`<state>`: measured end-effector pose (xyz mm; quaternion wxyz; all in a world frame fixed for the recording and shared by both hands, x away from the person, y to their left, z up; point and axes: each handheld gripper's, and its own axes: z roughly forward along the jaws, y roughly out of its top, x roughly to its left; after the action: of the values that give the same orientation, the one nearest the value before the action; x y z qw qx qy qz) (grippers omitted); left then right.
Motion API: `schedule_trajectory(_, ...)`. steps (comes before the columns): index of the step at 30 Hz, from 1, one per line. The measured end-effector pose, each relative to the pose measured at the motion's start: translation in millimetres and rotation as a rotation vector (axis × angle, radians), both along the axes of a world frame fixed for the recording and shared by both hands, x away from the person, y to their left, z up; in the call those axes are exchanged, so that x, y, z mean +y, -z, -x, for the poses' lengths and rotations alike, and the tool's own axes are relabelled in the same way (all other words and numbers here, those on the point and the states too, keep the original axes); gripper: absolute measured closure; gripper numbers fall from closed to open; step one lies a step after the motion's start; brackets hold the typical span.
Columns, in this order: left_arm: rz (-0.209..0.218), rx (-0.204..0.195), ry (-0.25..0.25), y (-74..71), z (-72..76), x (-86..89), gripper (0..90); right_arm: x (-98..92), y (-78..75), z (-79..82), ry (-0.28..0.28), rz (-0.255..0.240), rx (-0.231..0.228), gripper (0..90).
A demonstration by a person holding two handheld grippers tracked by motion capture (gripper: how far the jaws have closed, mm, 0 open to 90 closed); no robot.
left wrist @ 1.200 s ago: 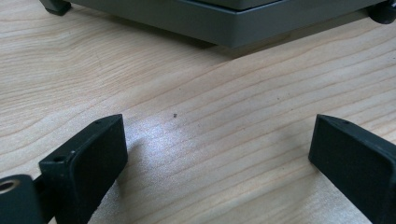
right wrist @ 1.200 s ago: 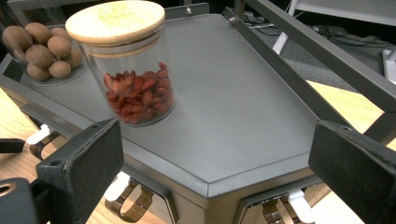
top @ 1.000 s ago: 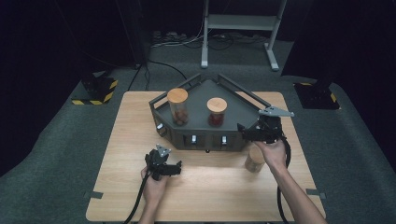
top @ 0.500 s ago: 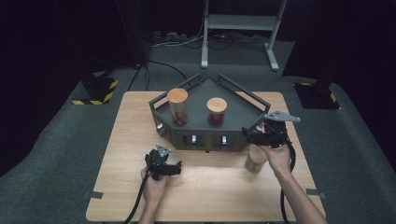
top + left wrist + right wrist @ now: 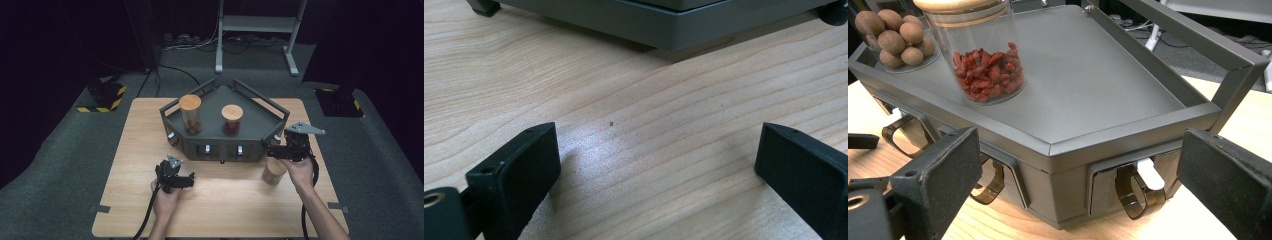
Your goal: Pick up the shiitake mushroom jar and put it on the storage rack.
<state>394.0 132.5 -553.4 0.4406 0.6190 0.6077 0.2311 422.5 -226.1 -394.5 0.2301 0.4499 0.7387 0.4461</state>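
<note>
- High view: a grey tray (image 5: 260, 120) stands at the far middle of the worktop (image 5: 225, 200) and carries two lidded jars, one of brown balls (image 5: 190, 114) at left and one of red berries (image 5: 232, 120) at right.
- A third jar (image 5: 274, 171) stands upright on the worktop just near of the tray's right front corner, its long axis vertical.
- The right hand-held gripper (image 5: 272, 151) hovers at that corner, pointing left; the third jar lies just below and near of it, beside the holding hand (image 5: 300, 172). Judged from this layout, the right hand is much the nearer to that jar; the left is well apart.
- Right gripper view: the jaws of the right hand-held gripper (image 5: 1073, 190) stand wide with nothing between them, looking at the tray's front corner (image 5: 1058, 150) and a latch (image 5: 1135, 187) under it; the berry jar (image 5: 988, 65) stands farther in on the tray floor.
- Left gripper view: the left hand-held gripper (image 5: 654, 175) is also wide and empty, low over bare wood, with the tray's base edge (image 5: 664, 30) beyond.
- In the high view the left hand-held gripper (image 5: 187, 181) points right, near of the tray's left front.
</note>
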Motion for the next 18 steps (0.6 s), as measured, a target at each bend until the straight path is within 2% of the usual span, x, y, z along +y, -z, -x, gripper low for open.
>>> schedule_trajectory(18, 0.0, 0.0, 0.0, 0.0, 0.0, 0.0, 4.2, -9.3, 9.1, 8.1, 0.009, -0.019, -0.005, 3.9)
